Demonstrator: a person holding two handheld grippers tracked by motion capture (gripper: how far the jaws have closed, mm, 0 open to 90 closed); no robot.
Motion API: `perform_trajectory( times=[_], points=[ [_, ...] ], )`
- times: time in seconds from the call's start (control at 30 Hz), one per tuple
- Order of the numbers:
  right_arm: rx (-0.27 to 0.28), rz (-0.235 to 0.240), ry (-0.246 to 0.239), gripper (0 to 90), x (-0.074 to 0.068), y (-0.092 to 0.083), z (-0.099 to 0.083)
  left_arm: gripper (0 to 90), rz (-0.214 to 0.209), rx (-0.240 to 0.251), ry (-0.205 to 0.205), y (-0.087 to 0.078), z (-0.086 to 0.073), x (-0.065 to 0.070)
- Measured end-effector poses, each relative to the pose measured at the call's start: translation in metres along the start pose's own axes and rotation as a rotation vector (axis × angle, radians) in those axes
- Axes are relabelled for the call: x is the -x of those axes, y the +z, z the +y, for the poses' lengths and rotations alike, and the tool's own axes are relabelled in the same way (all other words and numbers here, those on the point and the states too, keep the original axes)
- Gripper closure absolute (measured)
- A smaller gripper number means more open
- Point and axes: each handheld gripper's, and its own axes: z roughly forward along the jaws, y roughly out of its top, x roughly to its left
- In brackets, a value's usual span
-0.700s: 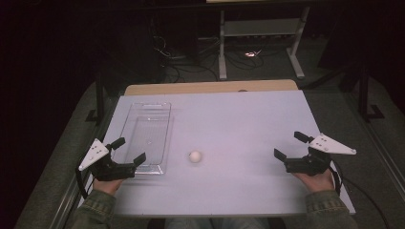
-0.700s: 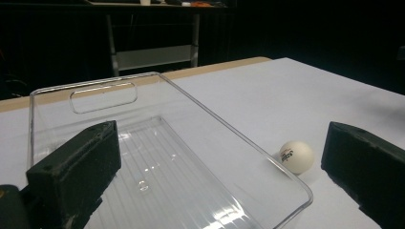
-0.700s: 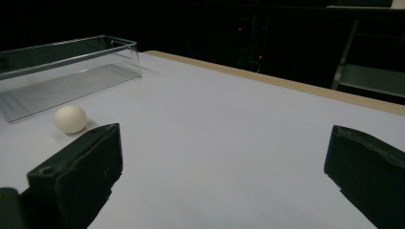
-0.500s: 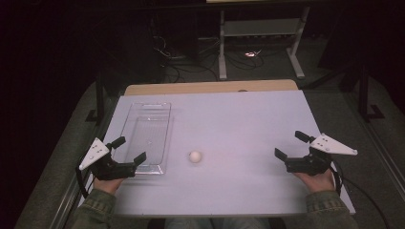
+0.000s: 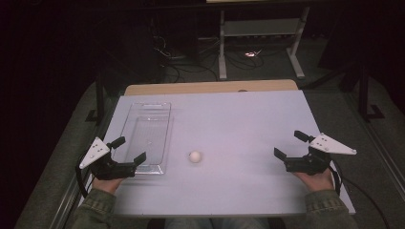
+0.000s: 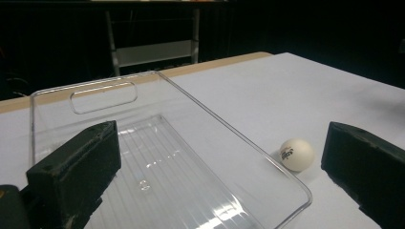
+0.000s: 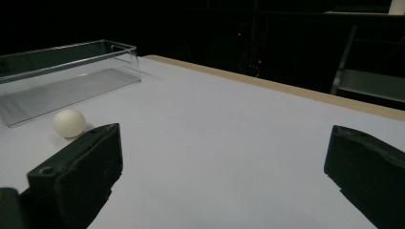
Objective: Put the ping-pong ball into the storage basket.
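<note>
White ball (image 5: 194,156) sits on the bench (image 5: 239,124), just at 3 o'clock of the clear tray (image 5: 145,136). My left gripper (image 5: 128,150) hangs at the tray's near end, jaws released; my right gripper (image 5: 290,144), well off at 3 o'clock, gapes released too, grasping nothing.

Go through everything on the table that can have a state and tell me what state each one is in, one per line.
Clear tray: upright on the table, nothing in it.
White ball: resting on the table beside the tray, outside it, not held.
Left gripper: jaws open, nothing between them, at the tray's near end.
Right gripper: jaws open, nothing between them, well apart from the ball.
</note>
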Motion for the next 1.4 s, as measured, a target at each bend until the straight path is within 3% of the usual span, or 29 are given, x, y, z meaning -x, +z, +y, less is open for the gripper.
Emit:
perform_trajectory(
  times=[0.87, 0.97, 1.07, 1.4],
  points=[
    [0.004, 0.0, 0.011, 0.0, 0.001, 0.0, 0.0, 0.0, -0.051, -0.055, 0.087, 0.011, 0.031, 0.009],
    [0.002, 0.003, 0.014, 0.0, 0.001, 0.0, 0.0, 0.0, -0.062, -0.052, 0.082, 0.012, 0.035, 0.011],
    [0.002, 0.004, 0.019, 0.0, 0.001, 0.0, 0.0, 0.0, -0.069, -0.068, 0.105, 0.015, 0.039, 0.013],
    [0.002, 0.007, 0.017, 0.0, 0.001, 0.0, 0.0, 0.0, -0.096, -0.105, 0.124, 0.027, 0.046, 0.017]
  ],
)
